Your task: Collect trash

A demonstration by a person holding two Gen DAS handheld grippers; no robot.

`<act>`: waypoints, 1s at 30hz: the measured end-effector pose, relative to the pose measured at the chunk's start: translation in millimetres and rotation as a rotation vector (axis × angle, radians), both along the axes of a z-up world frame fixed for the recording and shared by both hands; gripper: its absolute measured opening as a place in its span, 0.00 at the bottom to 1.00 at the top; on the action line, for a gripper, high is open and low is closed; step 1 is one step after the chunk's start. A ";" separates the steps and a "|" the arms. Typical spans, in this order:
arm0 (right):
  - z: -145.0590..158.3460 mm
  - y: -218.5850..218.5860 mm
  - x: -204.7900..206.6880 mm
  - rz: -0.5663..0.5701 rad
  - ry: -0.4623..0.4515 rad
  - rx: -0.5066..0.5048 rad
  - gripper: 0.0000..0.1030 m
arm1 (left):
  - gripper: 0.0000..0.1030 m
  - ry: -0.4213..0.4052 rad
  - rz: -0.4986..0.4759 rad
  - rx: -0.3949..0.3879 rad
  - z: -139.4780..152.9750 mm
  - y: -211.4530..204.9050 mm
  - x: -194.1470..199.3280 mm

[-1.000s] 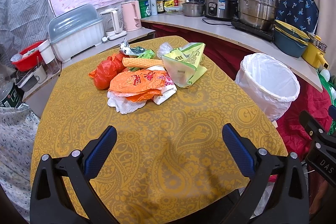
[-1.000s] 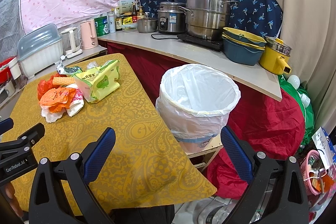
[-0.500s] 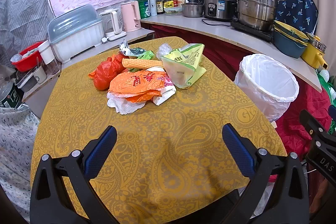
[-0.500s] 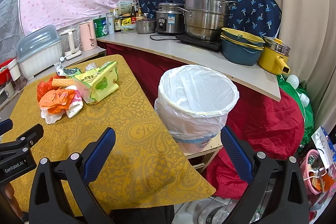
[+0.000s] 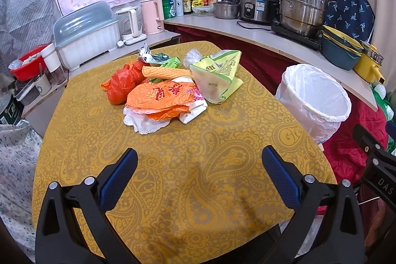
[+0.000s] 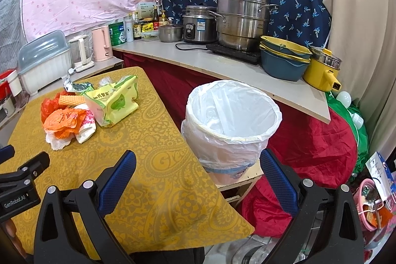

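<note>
Both my grippers, left (image 5: 199,171) and right (image 6: 198,172), gape empty over the table (image 5: 173,177). Trash pile (image 5: 170,83) sits mid-table; the bin (image 6: 231,125) stands just off its right edge.

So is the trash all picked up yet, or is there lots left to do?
Nothing looks done yet: the white-lined bin looks empty. Nothing is in hand either; the left gripper and right gripper are both open over the table. All is left: the orange bag, red bag, green packet and other wrappers.
</note>
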State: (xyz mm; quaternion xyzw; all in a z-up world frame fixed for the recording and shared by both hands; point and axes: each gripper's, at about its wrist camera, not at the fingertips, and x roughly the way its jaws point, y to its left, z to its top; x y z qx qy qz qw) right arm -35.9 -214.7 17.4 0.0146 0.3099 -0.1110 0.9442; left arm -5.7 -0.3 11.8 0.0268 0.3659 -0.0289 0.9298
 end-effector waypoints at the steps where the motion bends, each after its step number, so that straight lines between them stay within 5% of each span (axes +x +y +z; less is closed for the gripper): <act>1: -0.6 1.8 2.7 0.000 -0.002 0.001 0.93 | 0.93 0.002 0.002 -0.002 -1.2 2.9 2.4; 17: -10.7 68.0 115.2 0.134 -0.030 0.116 0.92 | 0.93 0.056 0.147 -0.036 -36.1 88.5 65.6; 30: -55.6 96.7 229.8 0.162 0.074 0.358 0.66 | 0.93 0.076 0.135 -0.062 -50.6 111.9 118.4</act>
